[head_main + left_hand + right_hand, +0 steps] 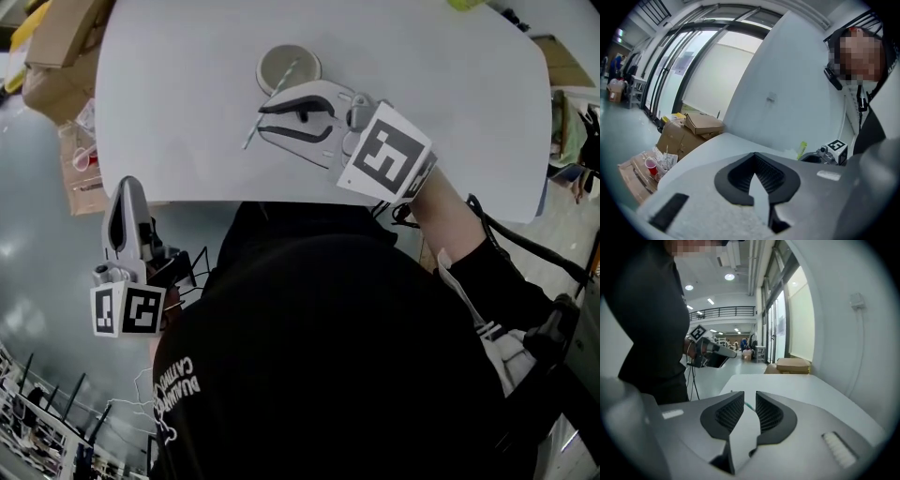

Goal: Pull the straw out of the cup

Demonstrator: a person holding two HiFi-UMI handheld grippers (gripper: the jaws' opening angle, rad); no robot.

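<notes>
A grey cup (288,68) stands on the white table (469,94), with a pale streak inside it. A thin straw (251,133) lies slanted just below-left of the cup, by the tips of my right gripper (262,119). That gripper lies over the table with its jaws a little apart. In the right gripper view (750,397) a short green piece of the straw (749,405) shows in the gap, and the pads do not press on it. My left gripper (120,211) hangs off the table's near-left edge, jaws shut on nothing (754,161).
Cardboard boxes (56,47) (689,131) and a red cup (650,165) sit on the floor left of the table. A yellow-green thing (464,4) lies at the table's far edge. The person's black-clad body fills the near side.
</notes>
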